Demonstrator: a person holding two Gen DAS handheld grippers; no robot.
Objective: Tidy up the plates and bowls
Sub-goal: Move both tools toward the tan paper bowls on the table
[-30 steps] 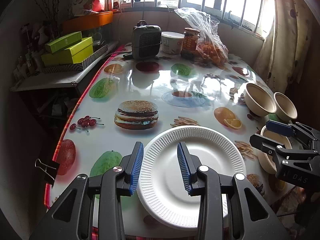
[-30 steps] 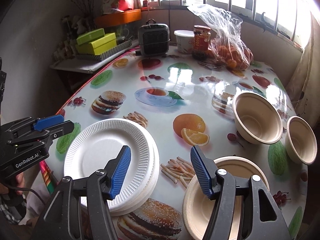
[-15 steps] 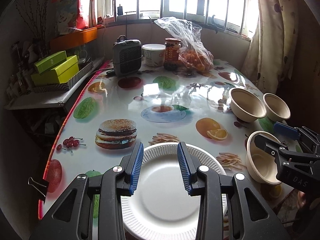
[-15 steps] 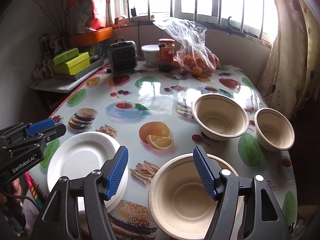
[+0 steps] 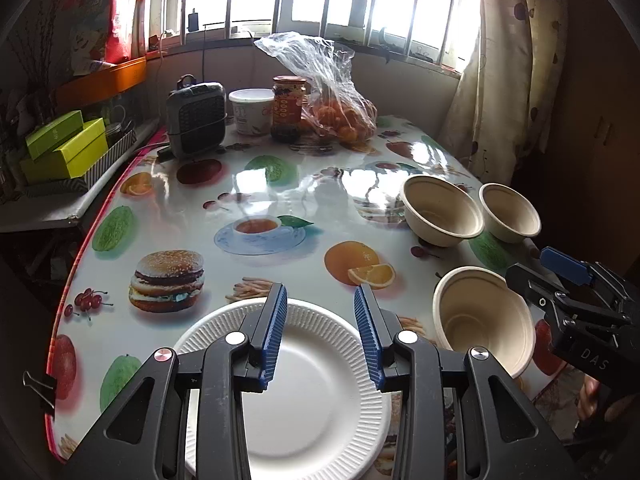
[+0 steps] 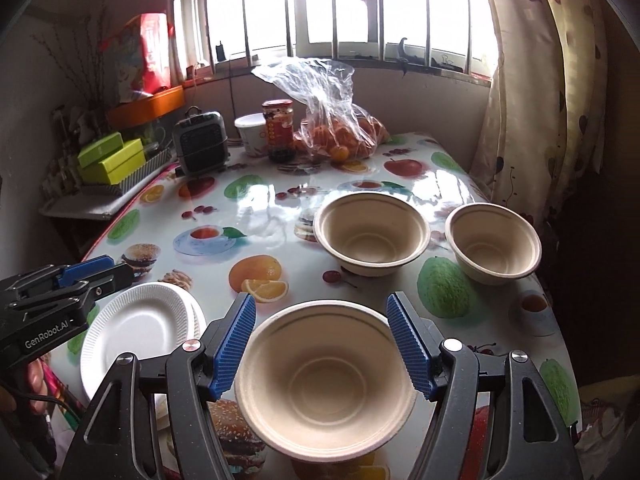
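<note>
Clearly these are light throwaway dishes, and they will behave that way. The white plates (image 5: 304, 384) sit in a small stack at the near edge of the table (image 5: 256, 184), right below the left tool (image 5: 320, 328), whose blue pads stand apart with nothing between them, above the top plate. They look like foam or thin paper with a ribbed rim: almost weightless, a bit springy, easy to dent or crease if pinched hard. The rim is the only sensible place to take hold, one pad above and one below, and the top plate may drag its neighbours along.

The nearest bowl (image 6: 324, 380) lies under the right tool (image 6: 322, 344), whose jaws are wide apart and bracket the bowl, with no pad seen touching it. It looks like moulded pulp: stiff enough to keep its shape, yet light and likely to skid on the glossy printed tablecloth (image 6: 280, 216). Pinching its wall at the rim seems safer than squeezing across it. Two more bowls, a larger one (image 6: 372, 234) and a smaller one (image 6: 494, 242), stand further back, just beside each other and apart from the near one; they should nest.
</note>
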